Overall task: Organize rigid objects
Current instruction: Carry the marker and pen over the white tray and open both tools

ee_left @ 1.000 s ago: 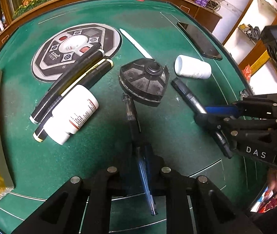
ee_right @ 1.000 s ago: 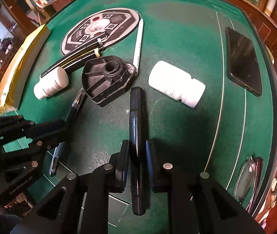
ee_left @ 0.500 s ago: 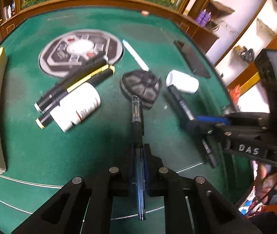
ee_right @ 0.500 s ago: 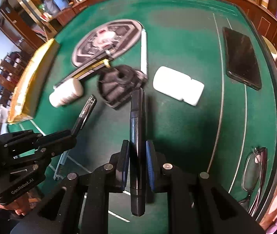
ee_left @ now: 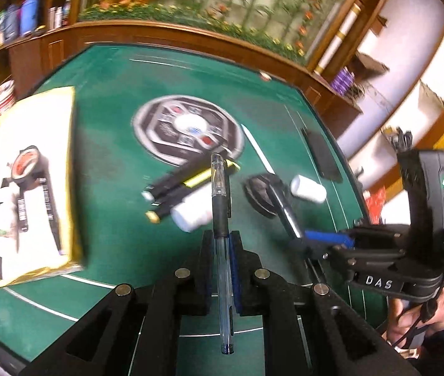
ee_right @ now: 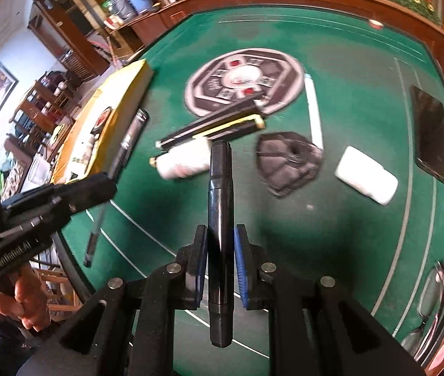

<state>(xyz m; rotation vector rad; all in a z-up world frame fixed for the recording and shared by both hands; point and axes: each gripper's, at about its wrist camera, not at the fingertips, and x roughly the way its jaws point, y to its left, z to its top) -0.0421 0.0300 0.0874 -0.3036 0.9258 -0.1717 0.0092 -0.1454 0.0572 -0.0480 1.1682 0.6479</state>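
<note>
My left gripper (ee_left: 222,244) is shut on a clear ballpoint pen (ee_left: 220,206) with a black grip, held above the green table. My right gripper (ee_right: 220,241) is shut on a thick black marker (ee_right: 220,206), also lifted off the felt. The right gripper shows in the left wrist view (ee_left: 325,244) at the right, the left gripper in the right wrist view (ee_right: 96,185) at the left. On the table lie two long black markers (ee_right: 215,125), a white bottle (ee_right: 184,159), a second white bottle (ee_right: 366,178), a black fan-shaped part (ee_right: 287,163) and a white pen (ee_right: 314,112).
A yellow-edged box (ee_left: 24,181) lies at the table's left side. A round black-and-grey control panel (ee_left: 187,128) sits in the table's middle. A dark phone (ee_right: 431,138) lies at the right, and glasses (ee_right: 431,291) lie near the right rim. A wooden rail (ee_left: 190,36) bounds the table.
Both grippers have risen and tilted up from the table with the pen and the marker still held. The table objects look smaller and farther, and the yellow box has come into fuller view.
</note>
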